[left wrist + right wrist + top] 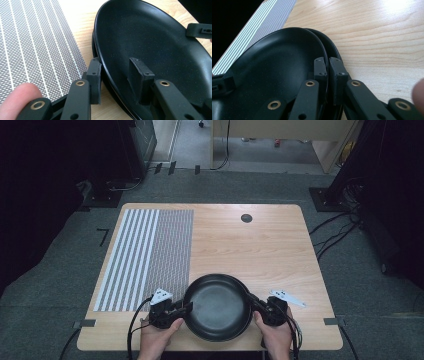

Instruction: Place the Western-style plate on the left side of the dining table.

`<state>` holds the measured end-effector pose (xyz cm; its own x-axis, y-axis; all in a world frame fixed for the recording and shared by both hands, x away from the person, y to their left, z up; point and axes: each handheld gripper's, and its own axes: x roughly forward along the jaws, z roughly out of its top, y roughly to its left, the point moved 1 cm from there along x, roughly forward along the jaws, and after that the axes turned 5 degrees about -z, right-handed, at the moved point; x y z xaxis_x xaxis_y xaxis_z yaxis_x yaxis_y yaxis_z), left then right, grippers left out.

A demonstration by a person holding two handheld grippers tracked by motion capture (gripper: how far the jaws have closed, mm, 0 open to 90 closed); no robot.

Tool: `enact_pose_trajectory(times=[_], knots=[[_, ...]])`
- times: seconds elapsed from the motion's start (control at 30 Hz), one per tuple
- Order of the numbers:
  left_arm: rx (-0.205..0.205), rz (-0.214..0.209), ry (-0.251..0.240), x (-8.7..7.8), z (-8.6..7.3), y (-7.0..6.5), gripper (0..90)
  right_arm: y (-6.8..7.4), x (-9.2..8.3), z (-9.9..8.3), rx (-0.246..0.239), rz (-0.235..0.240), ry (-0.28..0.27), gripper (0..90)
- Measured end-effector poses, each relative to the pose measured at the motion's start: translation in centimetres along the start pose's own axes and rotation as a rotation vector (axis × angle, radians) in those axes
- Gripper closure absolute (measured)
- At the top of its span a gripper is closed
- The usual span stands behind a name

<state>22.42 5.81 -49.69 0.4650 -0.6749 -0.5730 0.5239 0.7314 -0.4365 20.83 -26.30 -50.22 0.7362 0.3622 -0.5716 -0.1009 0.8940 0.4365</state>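
At the near edge of the light wooden counter (260, 245) I find the round black non-stick pan (217, 306), sitting just to the right of the grey-and-white striped woven mat (145, 255), whose near right corner it meets or slightly overlaps. From the right tool's view there appear to be two black rims nested one inside the other (329, 50); I cannot tell whether that is a second pan or a stepped edge.

My left tool (186, 308) is at the pan's left rim, my right tool (254, 304) at its right rim — one on each side, directly opposite.

Left tool: the jaws straddle the rim, one finger (95, 80) outside the wall, the other (138, 72) inside the bowl. A gap shows between the inner finger and the wall, so I do not record this as a firm clamp; the jaws stand apart with the rim between them.

Right tool (328, 72): the two fingers are drawn close together with the thin rim pinched between their pads — clamped on the pan's edge.

Both of my hands (157, 340) rest at the counter's near edge behind the tools. A small dark round grommet (246, 218) sits in the counter near its far edge, well apart from the pan.
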Motion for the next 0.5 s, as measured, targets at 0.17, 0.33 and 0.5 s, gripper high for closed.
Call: enact_pose_trajectory(times=[0.17, 0.33, 0.5], knots=[[-0.014, -0.014, 0.003, -0.08, 0.02, 0.2, 65.2, -0.12, 0.05, -0.06, 0.027, 0.018, 0.006, 86.0], [-0.035, -0.037, 0.007, -0.18, 0.07, 0.48, 65.7, -0.36, 0.16, -0.11, 0.056, 0.043, 0.007, 86.3], [-0.049, -0.054, 0.007, -0.19, 0.11, 0.73, 64.6, -0.22, 0.4, -0.19, 0.055, 0.054, 0.007, 86.3]])
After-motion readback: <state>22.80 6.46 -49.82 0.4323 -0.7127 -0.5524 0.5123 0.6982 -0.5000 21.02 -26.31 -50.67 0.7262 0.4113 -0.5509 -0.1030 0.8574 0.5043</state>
